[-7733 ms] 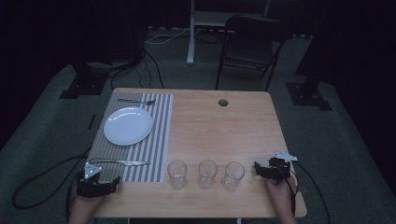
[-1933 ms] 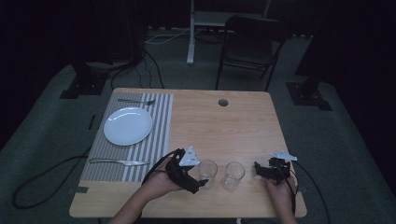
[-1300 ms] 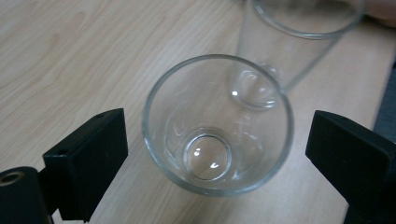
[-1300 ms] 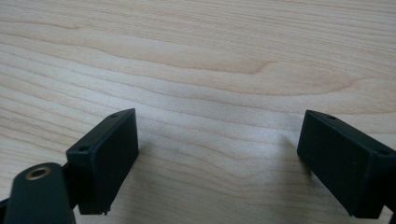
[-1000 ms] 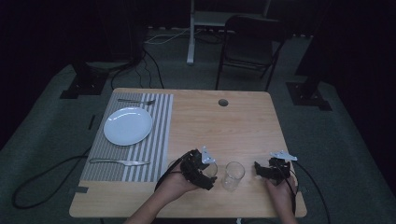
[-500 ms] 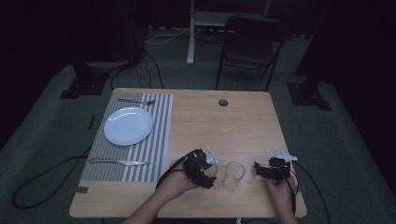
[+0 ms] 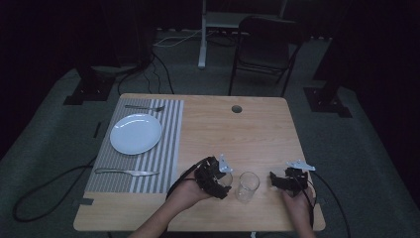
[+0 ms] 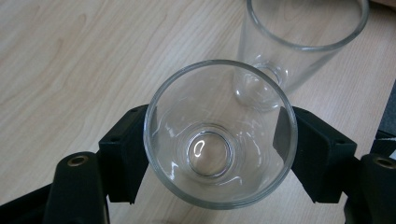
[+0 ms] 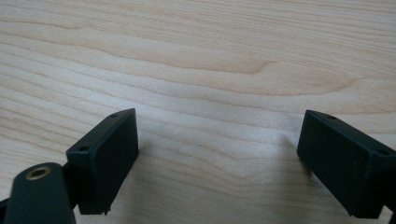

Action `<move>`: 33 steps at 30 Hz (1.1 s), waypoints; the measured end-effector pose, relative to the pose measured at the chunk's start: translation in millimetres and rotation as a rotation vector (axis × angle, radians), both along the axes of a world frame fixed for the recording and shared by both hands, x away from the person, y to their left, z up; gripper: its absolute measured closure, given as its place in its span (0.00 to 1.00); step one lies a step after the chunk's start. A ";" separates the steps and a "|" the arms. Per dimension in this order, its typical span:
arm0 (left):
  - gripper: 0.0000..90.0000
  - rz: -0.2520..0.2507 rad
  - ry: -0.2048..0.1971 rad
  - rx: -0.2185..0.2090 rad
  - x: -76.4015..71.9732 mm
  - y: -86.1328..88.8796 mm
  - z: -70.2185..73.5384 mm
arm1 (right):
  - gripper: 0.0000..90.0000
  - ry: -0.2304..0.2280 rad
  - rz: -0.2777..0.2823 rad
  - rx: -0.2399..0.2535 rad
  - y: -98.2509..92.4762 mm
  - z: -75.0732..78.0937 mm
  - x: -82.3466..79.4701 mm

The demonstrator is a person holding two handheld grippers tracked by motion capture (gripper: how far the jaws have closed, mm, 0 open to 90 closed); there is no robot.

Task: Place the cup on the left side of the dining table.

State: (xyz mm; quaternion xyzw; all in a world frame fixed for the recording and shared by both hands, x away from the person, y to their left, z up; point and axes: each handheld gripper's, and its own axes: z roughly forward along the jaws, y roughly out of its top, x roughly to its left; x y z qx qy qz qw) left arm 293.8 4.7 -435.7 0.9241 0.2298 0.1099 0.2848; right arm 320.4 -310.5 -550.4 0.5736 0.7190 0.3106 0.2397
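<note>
Dark floor and cables ring the wooden table (image 7: 257,129), and I take the second glass (image 7: 246,186) near its front edge as my landmark. Just left of that glass, almost touching it, my left gripper (image 7: 216,179) has just closed its jaws on the first glass (image 8: 220,135), pads pressed to both sides of its wall, the glass upright on the wood. Right of the landmark glass and apart from it, my right gripper (image 9: 219,161) rests with jaws spread wide over bare wood.
</note>
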 end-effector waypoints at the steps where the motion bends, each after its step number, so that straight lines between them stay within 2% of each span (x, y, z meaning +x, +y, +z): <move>1: 0.32 0.006 0.001 -0.010 0.6 0.4 0.9 | 0.13 0.000 0.000 0.000 0.0 0.0 0.0; 3: 0.32 0.004 0.003 -0.011 1.3 0.6 2.0 | 0.14 0.000 0.000 0.000 0.0 0.0 0.0; 6: 0.32 0.025 0.000 -0.038 4.4 3.3 6.1 | 0.14 0.000 0.000 0.000 0.0 0.0 0.0; 9: 0.32 0.025 0.005 -0.038 7.1 5.3 8.7 | 0.13 -0.001 0.001 0.000 -0.1 -0.1 0.0; 13: 0.32 0.033 -0.011 -0.035 9.8 7.5 10.9 | 0.14 -0.001 0.001 -0.001 -0.1 -0.1 0.0; 18: 0.32 0.071 -0.026 -0.071 19.7 17.1 16.9 | 0.14 0.000 0.000 0.000 0.0 0.0 0.0; 25: 0.32 0.134 -0.033 -0.075 31.4 27.3 18.8 | 0.13 0.000 0.000 0.000 0.0 0.0 0.0; 33: 0.32 0.179 -0.037 -0.078 39.8 44.1 24.2 | 0.14 0.000 0.001 -0.001 -0.1 0.1 0.0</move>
